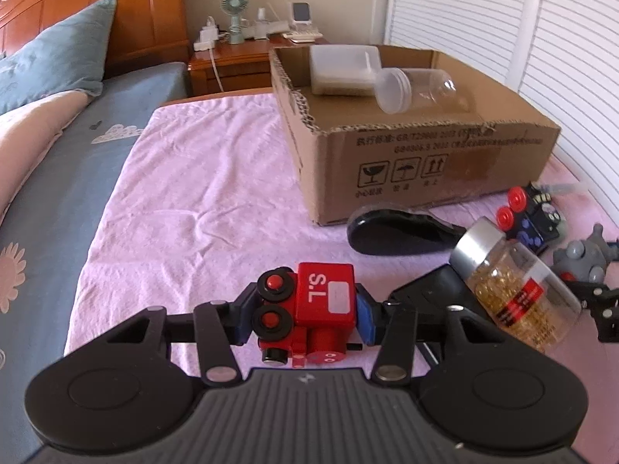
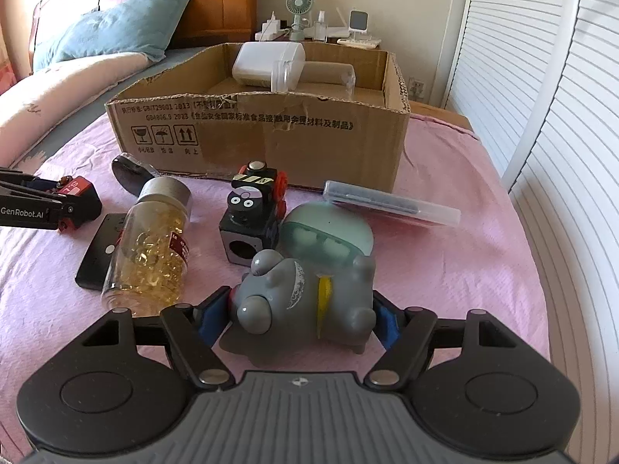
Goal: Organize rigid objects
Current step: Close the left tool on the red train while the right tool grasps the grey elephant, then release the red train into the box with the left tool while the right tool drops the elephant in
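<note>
Red wooden toy train (image 1: 309, 309) sits pinched between the left gripper (image 1: 305, 315) pads on the pink blanket (image 1: 185, 193). The right gripper (image 2: 301, 315) clamps a grey rubber figure (image 2: 294, 301), both short of the cardboard box (image 2: 255, 135) at the far edge.

This is a bedroom in a home. The tongs work over a bed spread with a pink cloth (image 1: 201, 178). Beyond them and to the left stand a wooden headboard (image 1: 116, 7) and a blue pillow (image 1: 58, 62); straight ahead, past the cardboard box (image 2: 271, 135), a nightstand (image 1: 228, 65) carries a small fan (image 1: 234, 11).
</note>
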The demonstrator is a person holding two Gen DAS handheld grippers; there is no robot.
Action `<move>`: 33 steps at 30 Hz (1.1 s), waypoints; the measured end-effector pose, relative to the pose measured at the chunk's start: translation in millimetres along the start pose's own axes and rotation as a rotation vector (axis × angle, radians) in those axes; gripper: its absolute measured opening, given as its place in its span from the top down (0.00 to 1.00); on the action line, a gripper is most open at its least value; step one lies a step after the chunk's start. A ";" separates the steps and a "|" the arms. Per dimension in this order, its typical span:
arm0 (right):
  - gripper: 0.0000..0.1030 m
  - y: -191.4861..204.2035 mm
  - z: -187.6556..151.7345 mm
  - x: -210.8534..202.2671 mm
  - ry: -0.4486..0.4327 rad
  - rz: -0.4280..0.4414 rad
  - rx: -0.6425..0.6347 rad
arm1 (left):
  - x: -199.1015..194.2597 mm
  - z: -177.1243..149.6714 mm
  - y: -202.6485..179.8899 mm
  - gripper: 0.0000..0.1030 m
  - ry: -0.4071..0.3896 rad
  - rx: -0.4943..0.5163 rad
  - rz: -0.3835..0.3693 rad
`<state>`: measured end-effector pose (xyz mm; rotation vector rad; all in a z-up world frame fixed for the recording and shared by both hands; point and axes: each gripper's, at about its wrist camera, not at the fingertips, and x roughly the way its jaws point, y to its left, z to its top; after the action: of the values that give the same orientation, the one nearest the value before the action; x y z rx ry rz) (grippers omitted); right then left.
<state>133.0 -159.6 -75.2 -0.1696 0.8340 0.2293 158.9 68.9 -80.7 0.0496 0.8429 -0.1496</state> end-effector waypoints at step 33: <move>0.24 -7.6 68.9 -73.5 -0.162 0.064 -0.062 | -23.4 118.6 -28.8 0.07 -0.141 0.067 -0.100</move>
<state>136.3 -160.4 25.8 -0.1803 0.6722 0.3251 227.0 30.8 16.1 0.0592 0.7002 -0.2727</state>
